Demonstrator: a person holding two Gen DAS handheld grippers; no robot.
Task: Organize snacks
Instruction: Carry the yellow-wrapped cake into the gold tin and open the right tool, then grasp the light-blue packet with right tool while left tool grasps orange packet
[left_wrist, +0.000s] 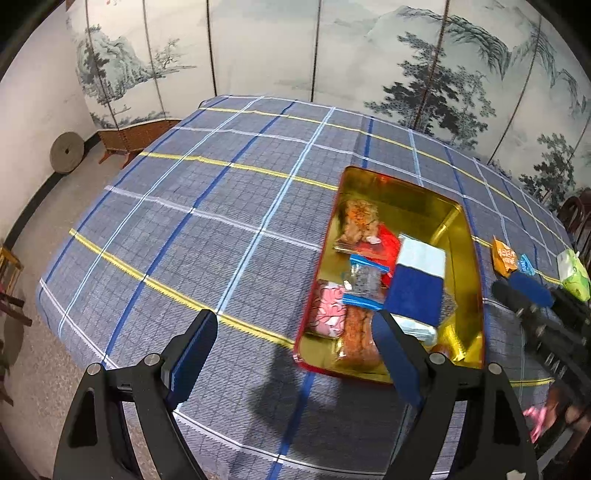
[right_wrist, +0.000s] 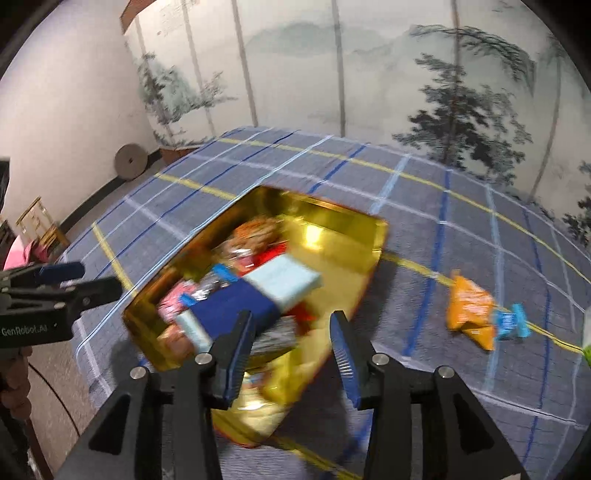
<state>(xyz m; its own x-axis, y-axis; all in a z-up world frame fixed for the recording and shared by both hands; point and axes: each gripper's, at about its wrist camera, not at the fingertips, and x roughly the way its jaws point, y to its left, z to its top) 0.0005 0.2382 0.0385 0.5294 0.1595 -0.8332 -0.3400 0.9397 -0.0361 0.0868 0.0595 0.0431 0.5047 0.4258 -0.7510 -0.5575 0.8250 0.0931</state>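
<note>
Below both grippers' spread, empty fingers (right_wrist: 343, 350) lies the gold tin (left_wrist: 458, 229), snacks (left_wrist: 417, 280) inside.

tablecloth (left_wrist: 207, 221): we see grey-blue fabric crossed by yellow, white, light blue and dark blue lines in a plaid.
tin (left_wrist: 413, 192): we see a shiny gold inside and a red outer edge.
box (left_wrist: 419, 280): we see 2 colours, pale blue above dark blue.
pink packet (left_wrist: 328, 312): pink with white marks.
orange packet (right_wrist: 467, 308): orange.
small blue packet (right_wrist: 511, 321): bright blue.
green packet (left_wrist: 574, 275): light green and white.
left gripper (left_wrist: 295, 341): black with blue pads.
right gripper (right_wrist: 291, 341): black with blue pads.
screen (left_wrist: 369, 55): we see pale panels with grey-green ink trees and hills.
</note>
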